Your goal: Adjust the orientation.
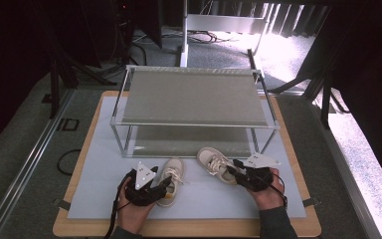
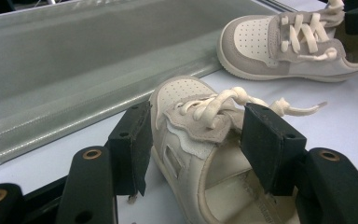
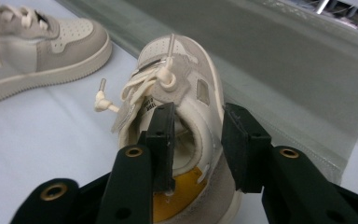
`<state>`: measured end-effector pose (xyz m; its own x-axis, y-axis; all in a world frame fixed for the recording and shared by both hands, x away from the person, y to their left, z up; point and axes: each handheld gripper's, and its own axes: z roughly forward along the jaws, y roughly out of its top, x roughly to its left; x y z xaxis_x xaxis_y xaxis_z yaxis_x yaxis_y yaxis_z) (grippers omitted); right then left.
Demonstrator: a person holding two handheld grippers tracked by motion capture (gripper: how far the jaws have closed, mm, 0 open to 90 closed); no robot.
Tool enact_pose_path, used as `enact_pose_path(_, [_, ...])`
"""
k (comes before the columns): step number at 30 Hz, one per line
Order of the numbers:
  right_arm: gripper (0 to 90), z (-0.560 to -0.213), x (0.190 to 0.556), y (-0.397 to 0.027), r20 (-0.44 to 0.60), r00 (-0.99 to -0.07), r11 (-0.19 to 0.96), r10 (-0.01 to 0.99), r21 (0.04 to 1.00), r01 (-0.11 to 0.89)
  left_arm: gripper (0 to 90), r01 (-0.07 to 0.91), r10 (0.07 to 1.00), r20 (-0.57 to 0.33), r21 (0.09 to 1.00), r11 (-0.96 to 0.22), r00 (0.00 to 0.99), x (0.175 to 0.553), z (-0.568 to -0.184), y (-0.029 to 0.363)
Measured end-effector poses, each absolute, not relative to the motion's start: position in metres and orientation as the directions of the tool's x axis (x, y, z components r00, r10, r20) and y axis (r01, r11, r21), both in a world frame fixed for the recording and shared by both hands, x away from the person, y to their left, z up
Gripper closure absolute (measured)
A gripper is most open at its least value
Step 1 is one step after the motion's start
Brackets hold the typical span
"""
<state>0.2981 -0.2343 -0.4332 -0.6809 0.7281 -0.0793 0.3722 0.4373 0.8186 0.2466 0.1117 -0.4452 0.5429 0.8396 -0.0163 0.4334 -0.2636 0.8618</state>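
Right gripper view: shoe collar (image 3: 200,135) between jaws

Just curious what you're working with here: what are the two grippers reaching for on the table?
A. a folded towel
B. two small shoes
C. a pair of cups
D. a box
B: each gripper, left and right, is at a small laced shoe, the left shoe and the right shoe.

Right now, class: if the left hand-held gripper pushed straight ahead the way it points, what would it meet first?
The left hand-held gripper already straddles the left shoe; beyond its toe, probably the rack's lower shelf, though depth is unclear.
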Motion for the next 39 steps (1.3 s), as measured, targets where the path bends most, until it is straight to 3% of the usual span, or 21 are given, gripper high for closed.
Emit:
enact_pose_path(3, [64.5, -0.433, 0.304, -0.238, -0.051, -0.686, 0.426, 0.726, 0.816, 0.391, 43.0, 0.434, 0.841, -0.016, 0.862, -0.263, 0.541, 0.247, -0.445, 0.112])
enact_pose_path(6, [57.4, -0.432, 0.308, -0.239, -0.045, -0.687, 0.434, 0.725, 0.804, 0.406, 43.0, 0.434, 0.84, -0.014, 0.861, -0.265, 0.542, 0.246, -0.446, 0.112])
enact_pose_path(8, [56.8, -0.435, 0.308, -0.237, -0.097, -0.657, 0.466, 0.748, 0.782, 0.415, 43.0, 0.432, 0.839, -0.013, 0.861, -0.267, 0.543, 0.246, -0.445, 0.112])
enact_pose_path(11, [54.3, -0.436, 0.307, -0.242, -0.045, -0.664, 0.426, 0.747, 0.798, 0.425, 43.0, 0.429, 0.839, -0.013, 0.863, -0.265, 0.545, 0.245, -0.445, 0.112])
enact_pose_path(16, [44.9, -0.436, 0.303, -0.246, -0.03, -0.657, 0.408, 0.753, 0.805, 0.431, 43.0, 0.419, 0.838, -0.011, 0.87, -0.261, 0.546, 0.244, -0.443, 0.113])
enact_pose_path(20, [29.2, -0.441, 0.296, -0.25, -0.039, -0.687, 0.426, 0.726, 0.809, 0.405, 43.1, 0.415, 0.838, -0.014, 0.873, -0.256, 0.546, 0.244, -0.442, 0.114])
enact_pose_path(23, [26.1, -0.447, 0.297, -0.249, -0.063, -0.694, 0.453, 0.718, 0.799, 0.396, 43.0, 0.411, 0.836, -0.012, 0.875, -0.257, 0.548, 0.243, -0.443, 0.115])
enact_pose_path(29, [26.8, -0.46, 0.304, -0.24, -0.069, -0.672, 0.471, 0.737, 0.765, 0.438, 43.0, 0.413, 0.83, -0.012, 0.871, -0.265, 0.558, 0.24, -0.446, 0.117])
enact_pose_path(39, [32.3, -0.455, 0.28, -0.223, -0.109, -0.617, 0.464, 0.78, 0.763, 0.451, 42.9, 0.408, 0.835, -0.013, 0.877, -0.255, 0.55, 0.24, -0.445, 0.121])
